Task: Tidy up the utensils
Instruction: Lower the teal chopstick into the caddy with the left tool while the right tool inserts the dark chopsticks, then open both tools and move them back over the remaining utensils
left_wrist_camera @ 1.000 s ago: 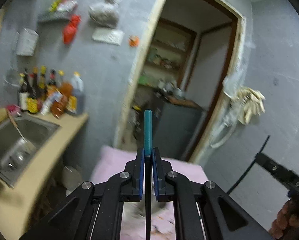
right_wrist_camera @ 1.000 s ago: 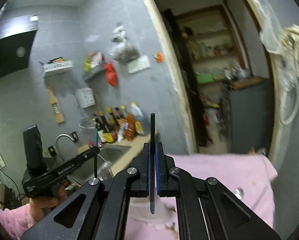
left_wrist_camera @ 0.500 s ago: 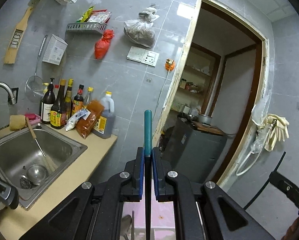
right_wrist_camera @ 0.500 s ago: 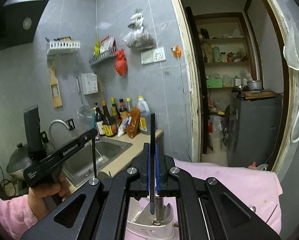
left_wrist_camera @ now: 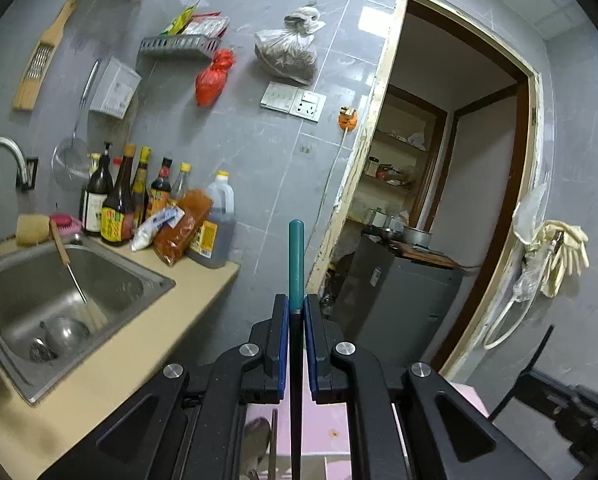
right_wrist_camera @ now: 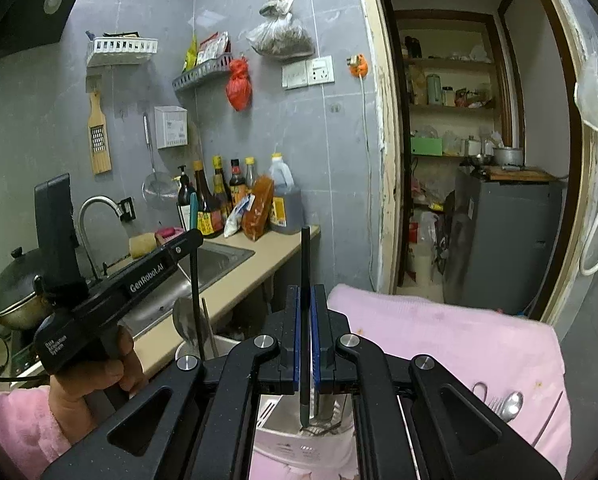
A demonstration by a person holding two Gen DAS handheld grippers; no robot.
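My left gripper is shut on a utensil with a teal handle, which stands upright between the blue pads. In the right wrist view a hand holds that left gripper at the left. The utensil's dark shaft runs down toward a white rim, where a spoon stands. My right gripper is shut on a thin black utensil. Its lower tip hangs over a white utensil holder. Whether the tip touches the holder is hidden.
A pink cloth covers the table, with a spoon and a fork lying at its right. A counter with a steel sink and several bottles stands at the left. A doorway opens behind.
Both grippers have sunk and shifted sideways toward the counter, each still shut on its utensil. The sink and bottles look nearer, and the white holder shows larger under the right gripper.
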